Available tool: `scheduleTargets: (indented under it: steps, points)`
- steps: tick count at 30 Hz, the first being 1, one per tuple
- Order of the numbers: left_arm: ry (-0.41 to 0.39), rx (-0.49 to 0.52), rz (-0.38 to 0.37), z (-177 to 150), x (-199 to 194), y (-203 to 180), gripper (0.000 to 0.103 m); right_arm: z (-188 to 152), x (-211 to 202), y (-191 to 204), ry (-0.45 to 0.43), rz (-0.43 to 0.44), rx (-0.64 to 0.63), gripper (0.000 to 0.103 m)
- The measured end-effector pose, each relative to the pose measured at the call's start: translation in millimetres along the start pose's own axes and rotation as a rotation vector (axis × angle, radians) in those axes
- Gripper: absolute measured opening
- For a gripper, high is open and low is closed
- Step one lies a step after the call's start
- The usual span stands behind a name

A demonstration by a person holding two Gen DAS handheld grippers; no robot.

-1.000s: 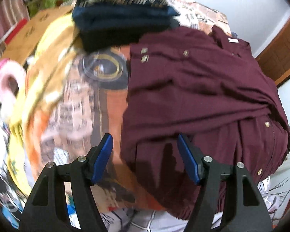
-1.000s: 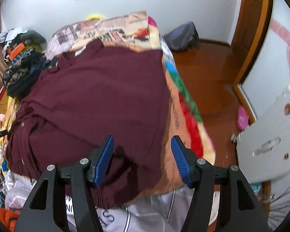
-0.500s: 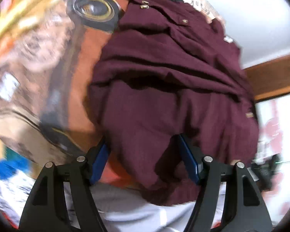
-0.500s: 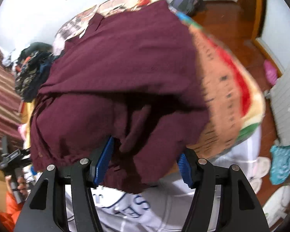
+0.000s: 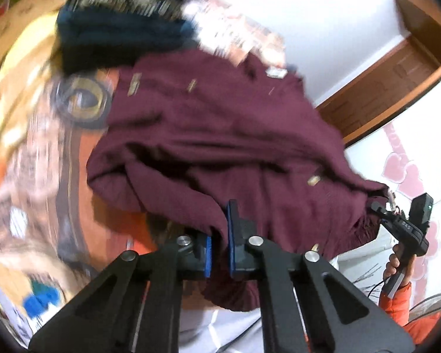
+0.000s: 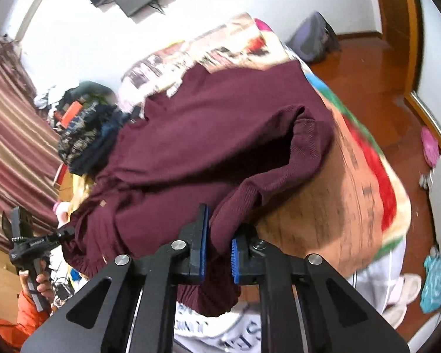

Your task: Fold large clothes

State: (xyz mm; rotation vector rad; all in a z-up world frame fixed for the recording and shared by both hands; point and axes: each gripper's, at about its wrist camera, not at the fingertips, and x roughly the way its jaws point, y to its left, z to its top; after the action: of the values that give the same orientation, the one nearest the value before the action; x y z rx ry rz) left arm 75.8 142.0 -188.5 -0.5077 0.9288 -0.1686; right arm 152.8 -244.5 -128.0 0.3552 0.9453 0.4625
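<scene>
gripping hem of maroon jacket [image 5: 220, 135] in left gripper [image 5: 219, 245] and right gripper [image 6: 217, 248], jaws pinched on cloth, near blanket [image 6: 323, 206] edge; fold barely begun, collar end untouched.

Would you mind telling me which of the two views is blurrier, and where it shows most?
Left wrist view: heavy motion smear on the patterned bedspread and dark clothes pile; the left claw stays crisp. Right wrist view: sharper overall, maroon garment ribbing readable, slight blur at the bed's edge; both bend toward the rim.

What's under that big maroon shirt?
The maroon shirt lies on a patterned blanket covering the bed. What the blanket hides cannot be seen.
</scene>
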Motion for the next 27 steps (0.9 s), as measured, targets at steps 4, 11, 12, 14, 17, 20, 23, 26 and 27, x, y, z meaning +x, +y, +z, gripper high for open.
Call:
scheduleTargets:
  steps: [4,11,12,14,17,20,23,26,27]
  points:
    - [-0.097,0.045,-0.058,39,-21,-17,0.004,37,-2,13,-0.056,0.052,-0.026,0.009]
    - [-0.252,0.074,-0.103,115,-41,-31,0.004,115,-3,24,-0.215,0.068,-0.072,0.009]
    - [-0.268,0.068,-0.087,125,-38,-32,0.004,124,0,23,-0.225,0.061,-0.075,0.009]
    - [-0.29,0.061,-0.054,147,-27,-29,0.004,143,12,24,-0.242,0.03,-0.086,0.009]
    - [-0.296,0.036,0.014,173,-3,-21,0.004,161,31,16,-0.244,-0.013,-0.083,0.009]
    - [-0.274,0.017,0.091,192,26,-8,0.004,177,56,-1,-0.217,-0.047,-0.041,0.009]
    - [-0.223,0.021,0.15,203,62,6,0.004,185,88,-20,-0.157,-0.086,-0.001,0.009]
    - [-0.158,0.04,0.211,208,97,13,0.004,188,109,-35,-0.106,-0.113,0.024,0.009]
    - [-0.126,0.047,0.226,209,109,15,0.004,188,117,-39,-0.087,-0.121,0.035,0.009]
